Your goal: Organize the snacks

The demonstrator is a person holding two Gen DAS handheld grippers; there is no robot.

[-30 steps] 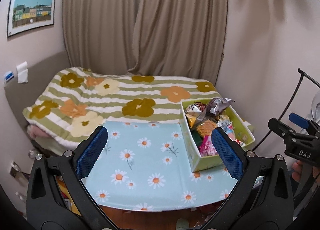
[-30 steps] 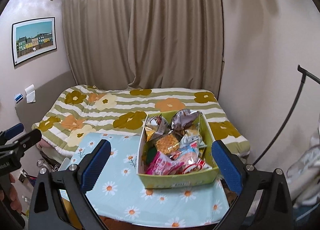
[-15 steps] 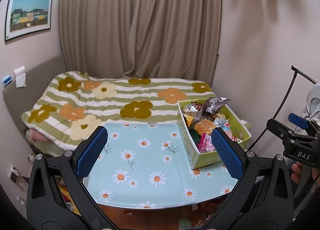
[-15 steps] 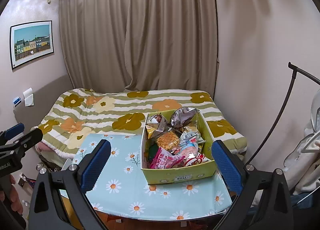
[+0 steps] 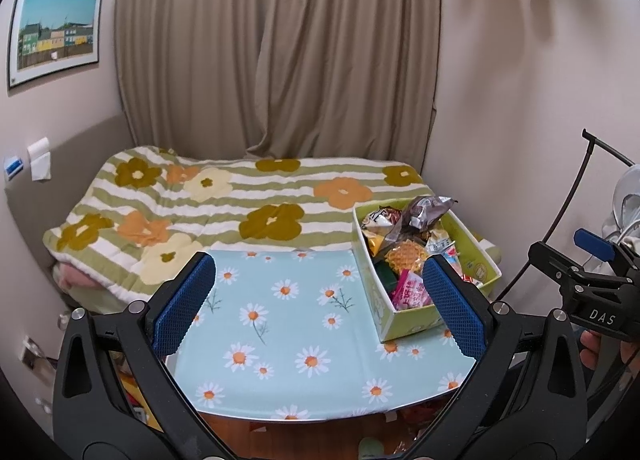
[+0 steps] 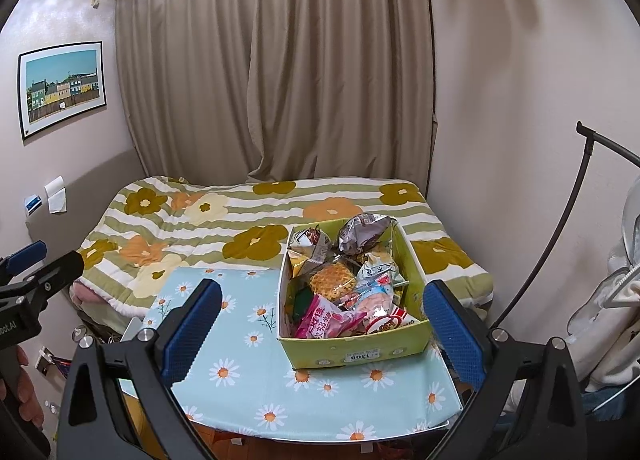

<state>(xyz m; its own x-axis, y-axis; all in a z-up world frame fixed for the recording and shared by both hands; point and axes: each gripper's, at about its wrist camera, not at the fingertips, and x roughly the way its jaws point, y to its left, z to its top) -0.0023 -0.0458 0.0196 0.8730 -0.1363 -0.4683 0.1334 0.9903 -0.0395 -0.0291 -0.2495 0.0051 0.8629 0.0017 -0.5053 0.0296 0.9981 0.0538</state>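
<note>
A yellow-green cardboard box [image 6: 356,352] [image 5: 404,322] stands on the right part of a small table with a light blue daisy cloth [image 5: 288,324] [image 6: 248,372]. It is full of several snack packets, among them a pink one [image 6: 324,322], a waffle-print one [image 6: 332,280] and a silver bag [image 6: 364,236]. My left gripper [image 5: 318,306] hangs open above the table's near left, empty. My right gripper [image 6: 320,330] is open too, held back from the box, nothing between its blue pads [image 6: 454,332].
Behind the table lies a bed with a green-striped flower blanket [image 5: 208,204]. A beige curtain [image 6: 272,80] covers the back wall. A black bent rack pole [image 6: 560,220] and hanging clothes [image 6: 612,300] stand at the right. Wooden floor [image 5: 280,436] shows below the table's front edge.
Both grippers have drawn back and risen slightly, so the table and box look smaller and lower. The fingers stay open. Nothing on the table has moved.
</note>
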